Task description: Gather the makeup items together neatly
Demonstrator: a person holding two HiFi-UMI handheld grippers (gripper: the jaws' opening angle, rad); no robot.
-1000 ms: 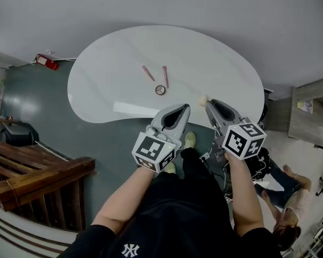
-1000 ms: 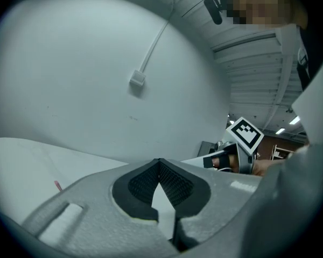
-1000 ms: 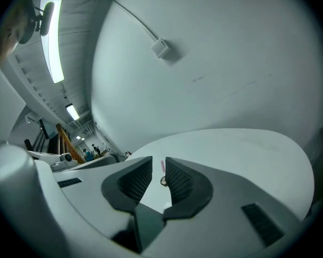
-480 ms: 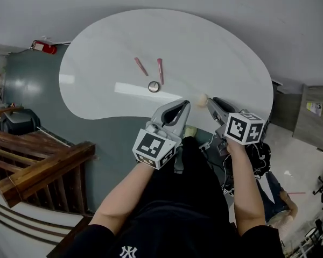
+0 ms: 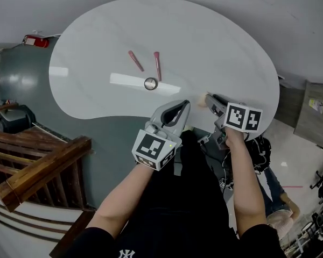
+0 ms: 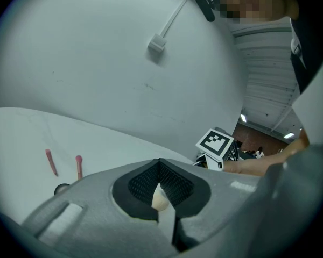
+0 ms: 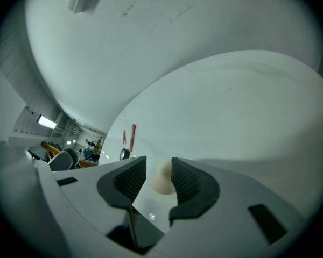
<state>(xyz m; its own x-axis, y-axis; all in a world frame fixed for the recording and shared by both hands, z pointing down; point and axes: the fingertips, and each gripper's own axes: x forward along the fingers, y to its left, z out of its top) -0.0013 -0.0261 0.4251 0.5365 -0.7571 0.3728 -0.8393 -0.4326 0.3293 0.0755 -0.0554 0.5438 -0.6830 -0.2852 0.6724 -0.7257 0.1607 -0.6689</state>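
While we look down from the head, the white table carries two pink sticks lying side by side and apart, with a round compact just below them. A cream sponge lies well to their right, at the near edge. Our right gripper points at it from just beside. Our left gripper hangs at the same edge, left of the sponge.

From the left gripper view, we see its pad tips meeting, clenched on nothing. The sponge shows through the slit under the tips, beyond them. The sticks and compact lie far left on the table.

From the right gripper view, we see its jaws released and apart, having just been opening. The sponge sits on the table in the gap between the pads, unclamped and nearer the right pad. The sticks and compact lie farther off, to the left.
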